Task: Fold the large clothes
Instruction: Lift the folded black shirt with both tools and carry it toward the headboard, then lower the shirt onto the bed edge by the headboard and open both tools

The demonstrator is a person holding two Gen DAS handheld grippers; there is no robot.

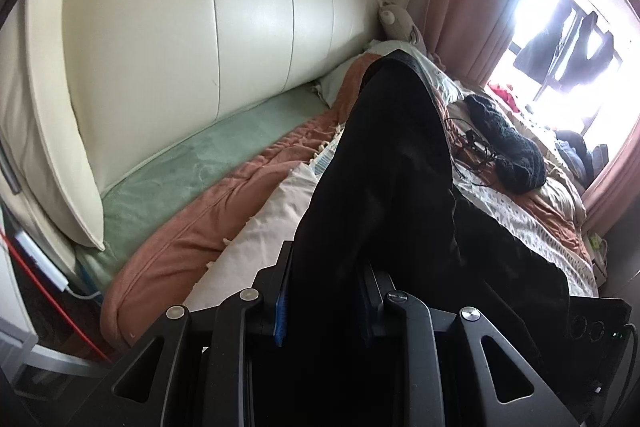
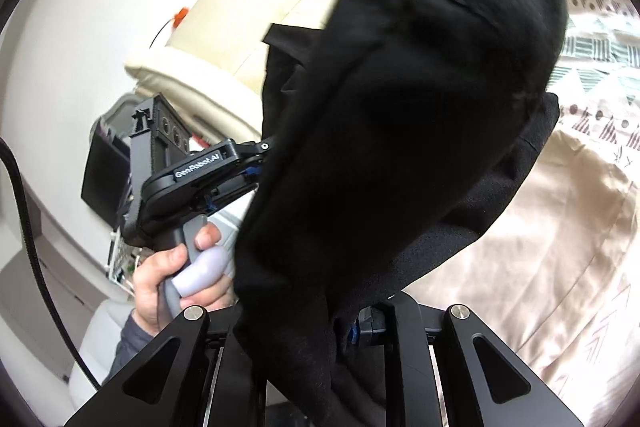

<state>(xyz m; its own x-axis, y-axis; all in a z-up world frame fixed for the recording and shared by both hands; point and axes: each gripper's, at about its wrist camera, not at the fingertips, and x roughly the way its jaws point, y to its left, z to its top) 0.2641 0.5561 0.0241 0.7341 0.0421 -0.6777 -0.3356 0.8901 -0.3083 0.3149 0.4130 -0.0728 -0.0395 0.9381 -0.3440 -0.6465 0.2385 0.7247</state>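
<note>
Left gripper [image 1: 322, 297] is clamped on the black garment [image 1: 396, 163], right gripper [image 2: 344, 323] pinching another part of it too. Garment hangs over the bed [image 1: 264, 227], below the cream headboard [image 1: 180, 27].

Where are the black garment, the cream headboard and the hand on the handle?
black garment [image 1: 392, 163], left wrist view, middle of the cloth.
cream headboard [image 1: 180, 27], left wrist view, padded front.
hand [image 2: 160, 287], right wrist view, fingers around the grip.

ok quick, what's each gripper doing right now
left gripper: shut on the black garment
right gripper: shut on the same black garment
</note>
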